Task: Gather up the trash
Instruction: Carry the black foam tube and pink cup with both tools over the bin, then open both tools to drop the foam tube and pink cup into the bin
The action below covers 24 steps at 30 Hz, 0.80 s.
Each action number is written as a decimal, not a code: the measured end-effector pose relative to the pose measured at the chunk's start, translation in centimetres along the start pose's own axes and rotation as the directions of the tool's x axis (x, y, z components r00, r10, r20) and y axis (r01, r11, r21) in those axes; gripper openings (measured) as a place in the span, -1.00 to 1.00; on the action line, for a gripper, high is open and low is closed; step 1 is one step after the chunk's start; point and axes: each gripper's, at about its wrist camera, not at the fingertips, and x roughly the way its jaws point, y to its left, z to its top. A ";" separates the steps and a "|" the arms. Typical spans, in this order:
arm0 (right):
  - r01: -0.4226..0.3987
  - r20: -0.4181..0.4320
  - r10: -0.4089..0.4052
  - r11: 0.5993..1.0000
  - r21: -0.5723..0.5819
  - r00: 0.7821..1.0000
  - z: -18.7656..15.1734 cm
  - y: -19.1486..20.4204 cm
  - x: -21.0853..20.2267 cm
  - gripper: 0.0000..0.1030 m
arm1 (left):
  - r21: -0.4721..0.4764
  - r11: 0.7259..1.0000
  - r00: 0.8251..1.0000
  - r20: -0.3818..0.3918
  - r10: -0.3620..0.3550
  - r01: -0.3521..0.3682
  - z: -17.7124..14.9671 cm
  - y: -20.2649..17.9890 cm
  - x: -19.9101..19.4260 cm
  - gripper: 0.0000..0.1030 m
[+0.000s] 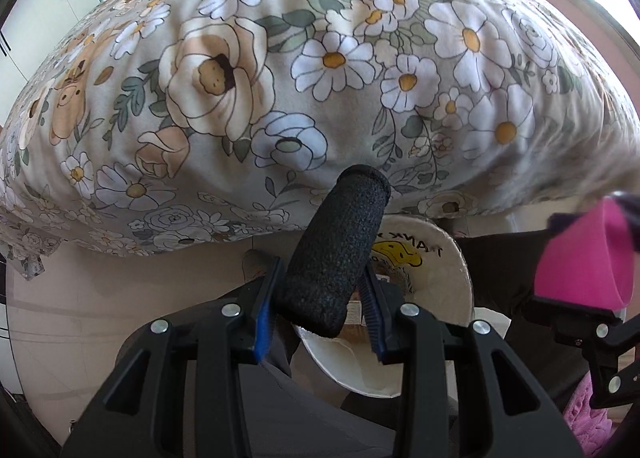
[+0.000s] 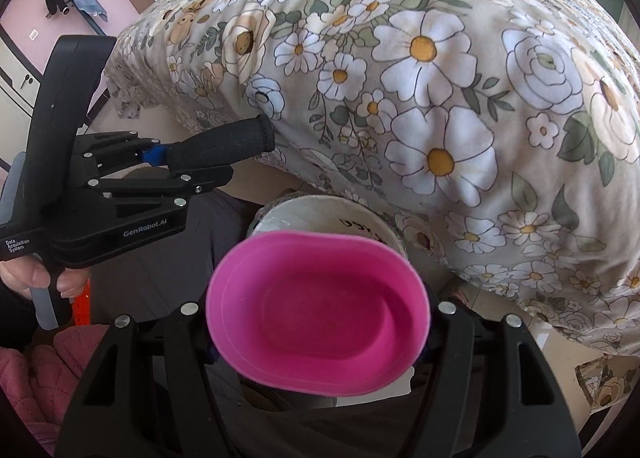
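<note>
A: In the left wrist view, where is the trash sitting?

B: The left gripper [image 1: 320, 322] is clamping a black foam cylinder [image 1: 338, 254] at lower centre; the blue pads [image 1: 262, 332] are pressing its sides, and it is sticking up and away past them; a white paper bowl [image 1: 436, 290] with a yellow smiley print is lying just behind and below it; the floral bedspread [image 1: 312, 69] is filling the upper half, its edge hanging over pale floor [image 1: 100, 298] at the left; the right gripper [image 1: 592, 322] is showing at the right edge with the pink cup [image 1: 580, 258].

A: And the right wrist view?

B: The right gripper [image 2: 318, 322] is squeezing the pink cup [image 2: 318, 316] at lower centre, its mouth facing the camera and pressed into an oval; the paper bowl [image 2: 320, 213] is peeking just above its rim; the left gripper [image 2: 160, 155] is reaching in from the left, holding the foam cylinder [image 2: 224, 141] close to the bedspread [image 2: 460, 77] edge; the bedspread is crowding the whole upper right.
</note>
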 end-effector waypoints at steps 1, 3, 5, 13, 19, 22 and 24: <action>-0.001 -0.015 0.001 1.000 0.001 1.000 -0.1 -0.1 0.7 0.30 | 0.008 1.000 1.000 -0.014 0.000 0.000 -0.1 -0.3 0.6 -0.23; -0.001 -0.047 0.001 1.000 0.000 0.999 -0.3 -0.2 2.2 0.30 | 0.024 1.000 0.999 -0.049 -0.008 0.009 -0.2 -0.7 2.1 -0.23; -0.002 -0.081 0.002 1.000 0.001 0.997 -0.5 -0.4 3.8 0.30 | 0.032 0.999 0.996 -0.086 -0.018 0.021 -0.4 -1.3 3.6 -0.23; -0.028 -0.246 0.037 0.999 0.038 0.969 -1.9 -1.4 11.4 0.30 | 0.022 0.995 0.960 -0.264 -0.091 0.101 -1.1 -2.7 10.2 -0.23; -0.027 -0.364 0.057 0.996 0.086 0.930 -2.8 -2.4 16.5 0.30 | -0.031 0.987 0.903 -0.399 -0.158 0.159 -1.8 -3.3 14.8 -0.23; -0.040 -0.408 0.088 0.991 0.125 0.909 -3.1 -3.2 18.6 0.29 | -0.058 0.983 0.876 -0.447 -0.180 0.172 -2.1 -3.4 16.9 -0.23; -0.029 -0.424 0.080 0.992 0.125 0.902 -3.2 -3.6 19.7 0.29 | -0.065 0.983 0.862 -0.472 -0.183 0.173 -2.3 -3.5 18.1 -0.23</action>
